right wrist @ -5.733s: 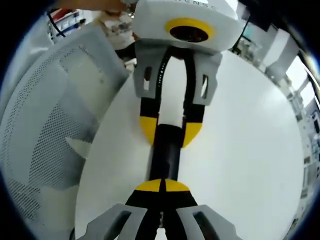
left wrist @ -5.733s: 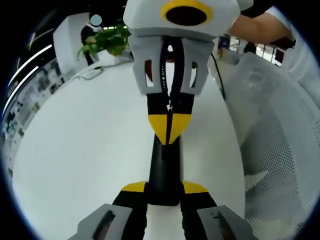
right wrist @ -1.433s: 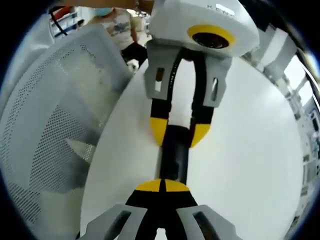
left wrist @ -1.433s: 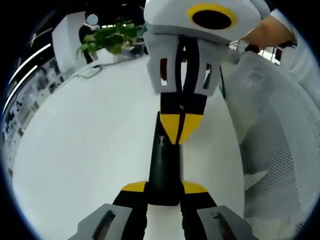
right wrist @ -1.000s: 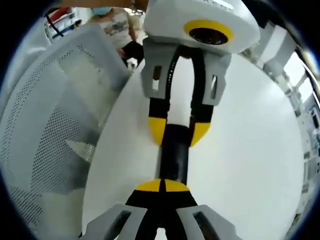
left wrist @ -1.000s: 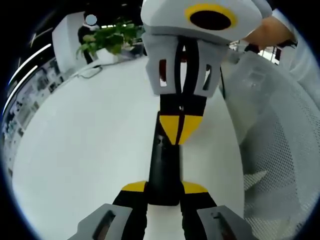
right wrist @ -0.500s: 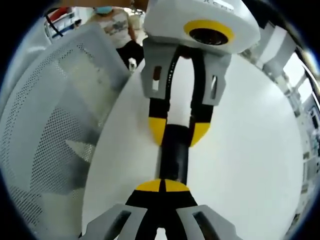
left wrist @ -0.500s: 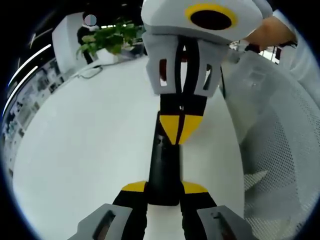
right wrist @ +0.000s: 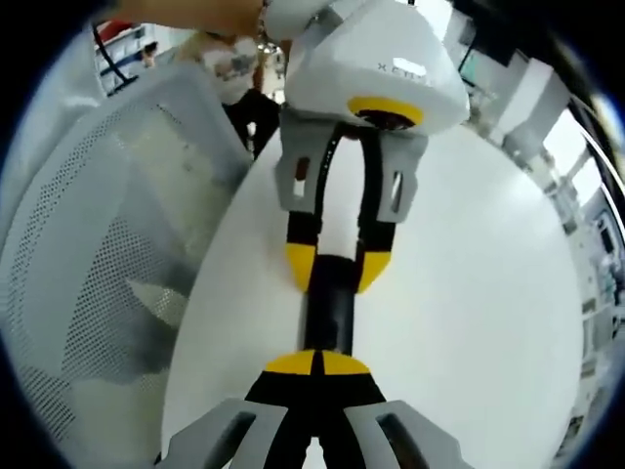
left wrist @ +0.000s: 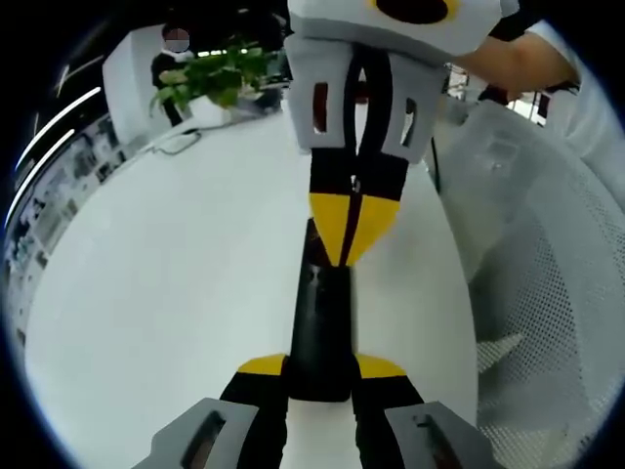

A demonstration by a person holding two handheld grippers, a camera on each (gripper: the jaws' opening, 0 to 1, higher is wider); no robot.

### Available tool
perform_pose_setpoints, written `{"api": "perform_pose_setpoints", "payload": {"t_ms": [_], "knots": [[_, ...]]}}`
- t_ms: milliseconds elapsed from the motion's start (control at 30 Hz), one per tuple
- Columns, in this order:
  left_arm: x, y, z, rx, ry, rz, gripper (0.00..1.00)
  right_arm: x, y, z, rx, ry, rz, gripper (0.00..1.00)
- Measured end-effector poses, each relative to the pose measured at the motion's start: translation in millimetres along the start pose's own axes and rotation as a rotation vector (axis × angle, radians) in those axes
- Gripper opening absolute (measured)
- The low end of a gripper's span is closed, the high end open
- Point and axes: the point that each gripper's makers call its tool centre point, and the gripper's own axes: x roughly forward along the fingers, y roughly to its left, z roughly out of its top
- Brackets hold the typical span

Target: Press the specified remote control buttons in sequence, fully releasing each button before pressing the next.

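— Left gripper first: what is it doing?

— Its yellow-tipped jaws stand on either side of the near end of the remote and clamp it. The remote is a slim black bar running away from that gripper over the white table.

— And the right gripper?

— Its two tips are pressed together, no gap between them. In the left gripper view it comes down from the top, and the joined yellow point meets the far part of the remote. In the right gripper view the remote reaches from those closed tips to the left gripper, whose jaws flank its other end.

— Which button is under the point?

— Cannot tell. The remote's face is dark and blurred; one small pale mark shows on it, nothing readable. The point itself covers the spot of contact.

— Anything else cut off?

— The remote's near end is hidden between the left jaws. A white mesh chair stands just beside the table edge, its far part out of frame; it also shows in the right gripper view. A potted plant stands at the table's far rim. A person's arm enters at the top, cut by the edge.
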Motion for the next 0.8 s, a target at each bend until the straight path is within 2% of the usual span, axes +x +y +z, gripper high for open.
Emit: {"api": "perform_pose_setpoints", "payload": {"t_ms": [333,800], "knots": [[0,0.0,0.0,0.003,0.004,0.0,0.24,-18,-7,5.1,-0.011,-0.007,-0.039,0.0],[1,-0.3,0.3,0.005,0.005,-0.002,0.24,-25,-16,15.4,-0.04,-0.019,-0.064,0.0]]}}
